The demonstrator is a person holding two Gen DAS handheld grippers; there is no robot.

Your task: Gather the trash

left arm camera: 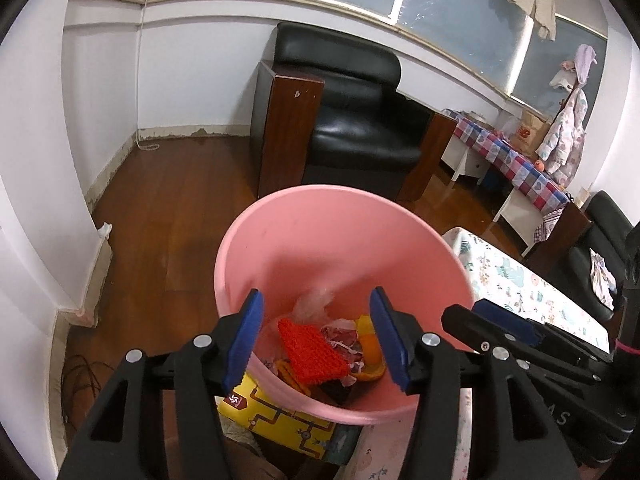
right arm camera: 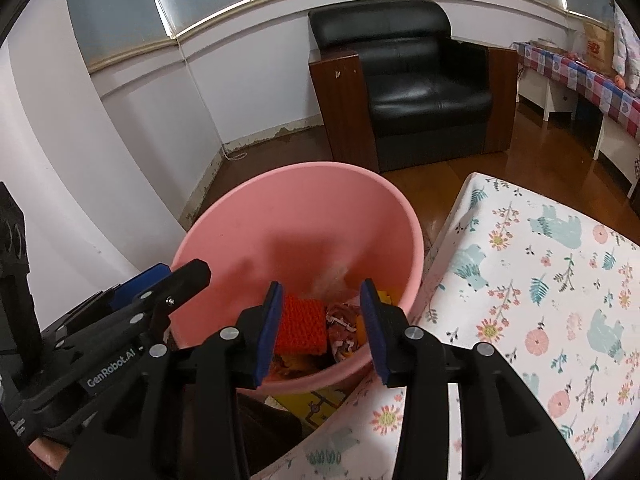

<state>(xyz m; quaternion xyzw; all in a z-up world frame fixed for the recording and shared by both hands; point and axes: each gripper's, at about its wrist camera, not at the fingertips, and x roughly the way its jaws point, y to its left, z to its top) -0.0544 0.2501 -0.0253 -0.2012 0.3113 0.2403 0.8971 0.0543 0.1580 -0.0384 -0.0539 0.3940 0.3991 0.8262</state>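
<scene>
Both tools are held side by side above the pink bucket (left arm camera: 344, 240), angled down: left tool (left arm camera: 316, 340) and right tool (right arm camera: 320, 332) spread apart, nothing gripped.

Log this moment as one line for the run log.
left gripper: open, empty | right gripper: open, empty | both above pink bin | inside: red scrubber, scraps | floral table beside

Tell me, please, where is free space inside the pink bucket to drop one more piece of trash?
Free: the pink bucket along its far wall, beyond the red knitted pad. Crowded: the near bottom, with crumpled wrappers and orange peel.
</scene>
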